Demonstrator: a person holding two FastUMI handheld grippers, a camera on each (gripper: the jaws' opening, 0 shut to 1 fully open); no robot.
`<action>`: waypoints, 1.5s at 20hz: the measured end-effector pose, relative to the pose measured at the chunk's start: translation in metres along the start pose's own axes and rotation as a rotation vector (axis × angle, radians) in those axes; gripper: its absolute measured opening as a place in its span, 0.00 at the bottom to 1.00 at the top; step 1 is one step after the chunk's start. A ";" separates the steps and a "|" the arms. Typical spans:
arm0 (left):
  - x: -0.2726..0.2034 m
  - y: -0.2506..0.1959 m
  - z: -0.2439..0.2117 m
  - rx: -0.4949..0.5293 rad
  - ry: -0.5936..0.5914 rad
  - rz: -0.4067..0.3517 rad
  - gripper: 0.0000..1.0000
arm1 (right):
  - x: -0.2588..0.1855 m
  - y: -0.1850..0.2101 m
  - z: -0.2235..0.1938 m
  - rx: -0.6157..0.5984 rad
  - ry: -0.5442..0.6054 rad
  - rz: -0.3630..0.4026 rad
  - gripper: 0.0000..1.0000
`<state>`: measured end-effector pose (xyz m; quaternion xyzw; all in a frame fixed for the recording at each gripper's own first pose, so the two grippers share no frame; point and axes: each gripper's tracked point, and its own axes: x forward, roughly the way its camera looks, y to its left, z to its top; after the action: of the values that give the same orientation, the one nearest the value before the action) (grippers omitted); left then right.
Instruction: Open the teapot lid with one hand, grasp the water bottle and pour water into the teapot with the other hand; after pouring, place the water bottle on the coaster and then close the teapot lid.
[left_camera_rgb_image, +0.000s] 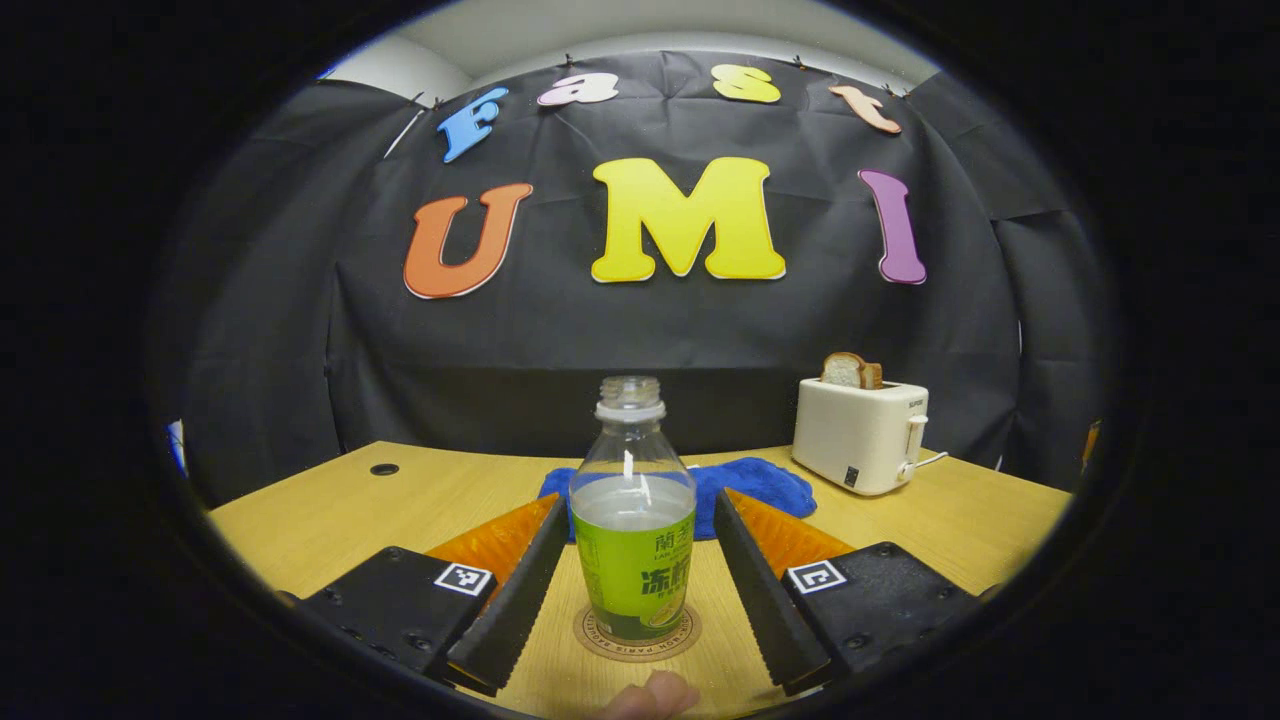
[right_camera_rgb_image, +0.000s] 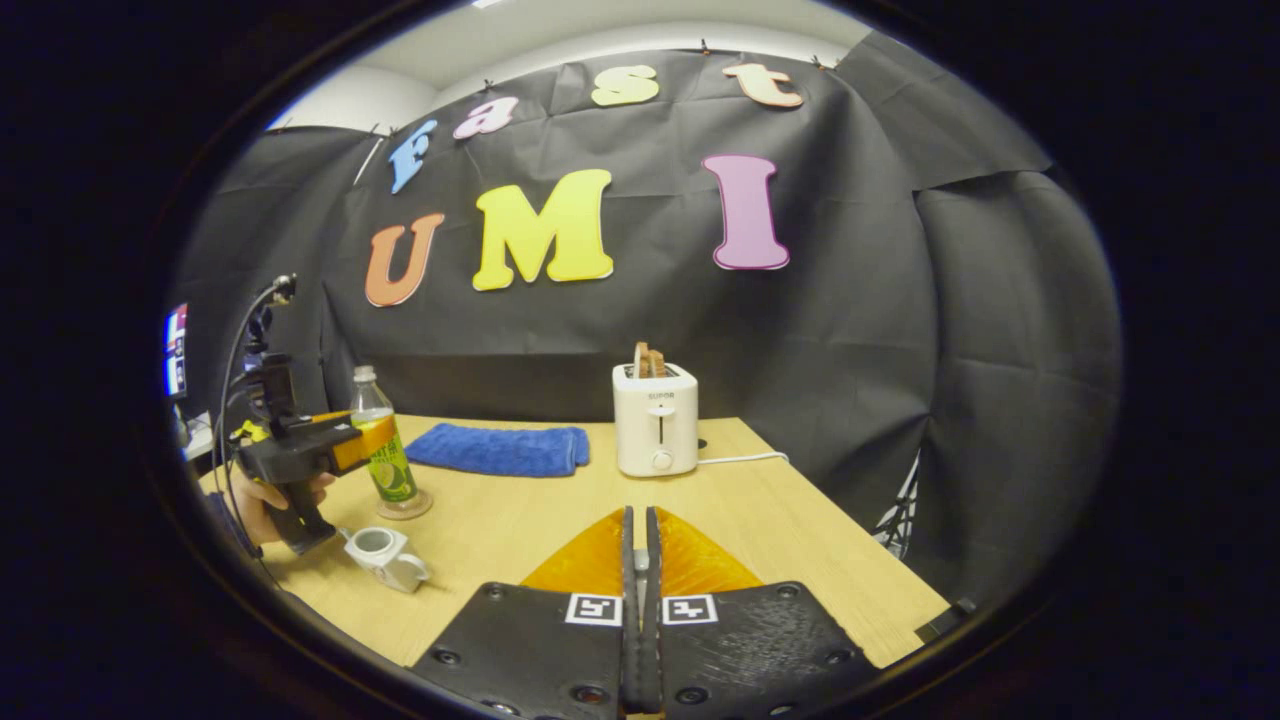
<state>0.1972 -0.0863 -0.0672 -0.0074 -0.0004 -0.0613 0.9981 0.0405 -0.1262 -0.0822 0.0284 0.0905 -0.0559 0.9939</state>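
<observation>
While the water bottle (left_camera_rgb_image: 633, 520) stands upright and capless on its coaster (left_camera_rgb_image: 637, 632) near the tabletop's (left_camera_rgb_image: 320, 515) left side, the left gripper (left_camera_rgb_image: 632, 585) sits with jaws released on either side, not touching. The teapot (right_camera_rgb_image: 385, 555) sits just nearer, its top seemingly open, the lid hard to make out. Farther right, the right gripper (right_camera_rgb_image: 640, 580) has its jaws clenched on nothing.

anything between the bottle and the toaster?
Yes: the blue towel lies on the table between the bottle and the toaster, apart from both, seen in the right gripper view.
</observation>
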 end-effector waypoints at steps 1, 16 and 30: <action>-0.009 0.000 0.008 0.013 -0.010 0.003 0.92 | -0.001 0.002 0.001 -0.002 -0.002 0.002 0.00; -0.161 0.007 0.071 0.011 -0.017 0.025 0.90 | -0.001 0.104 0.000 0.015 -0.012 0.237 0.00; -0.195 0.071 0.070 -0.022 0.023 0.062 0.91 | 0.036 0.240 -0.026 0.081 0.006 0.396 0.00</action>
<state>0.0124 0.0086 0.0010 -0.0176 0.0118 -0.0303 0.9993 0.0989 0.1100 -0.1031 0.0856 0.0837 0.1369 0.9833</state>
